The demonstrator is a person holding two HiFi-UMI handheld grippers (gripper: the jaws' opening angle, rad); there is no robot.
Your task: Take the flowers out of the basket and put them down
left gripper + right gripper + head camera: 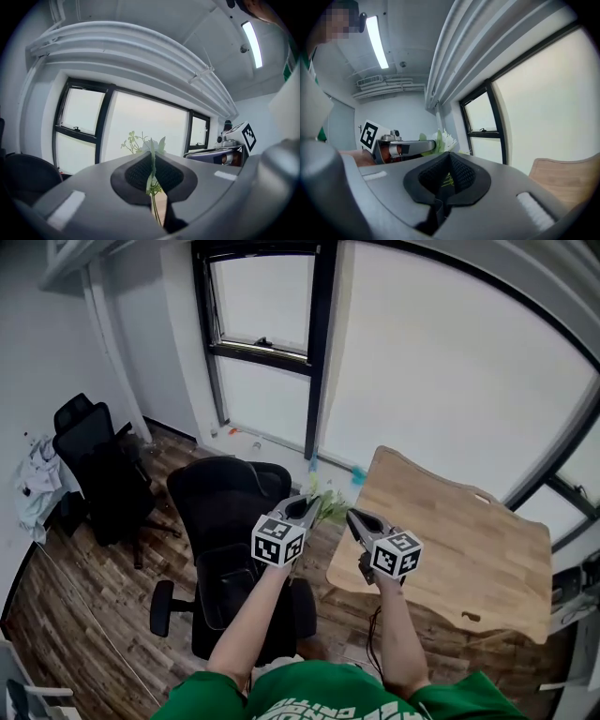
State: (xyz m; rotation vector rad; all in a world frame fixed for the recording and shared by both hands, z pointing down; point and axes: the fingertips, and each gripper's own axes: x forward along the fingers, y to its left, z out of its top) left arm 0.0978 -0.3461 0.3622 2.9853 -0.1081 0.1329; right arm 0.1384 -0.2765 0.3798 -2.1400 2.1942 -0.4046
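— Jaws first: how do they stand?
— The left gripper (152, 157) has its ribbed black pads pressed together on a thin green stem of the flowers (151, 180). The right gripper (449, 161) has its pads together too. Green stalks show in the slit behind them, but I cannot tell whether they are pinched.
— Where is the bunch?
— In the air at the two tips. From the head view it sits between a black office chair (234, 512) and the rounded corner of the pale wooden desk (450, 540).
— Any writing?
— Only black-and-white square markers on the cubes. The white print on the green shirt (319, 699) is cut off.
— What does one view add?
— The right gripper view shows a spiky white bloom (446, 138). Only the head view shows the plank floor (75, 606), and beyond it the dark-framed window (262, 343).
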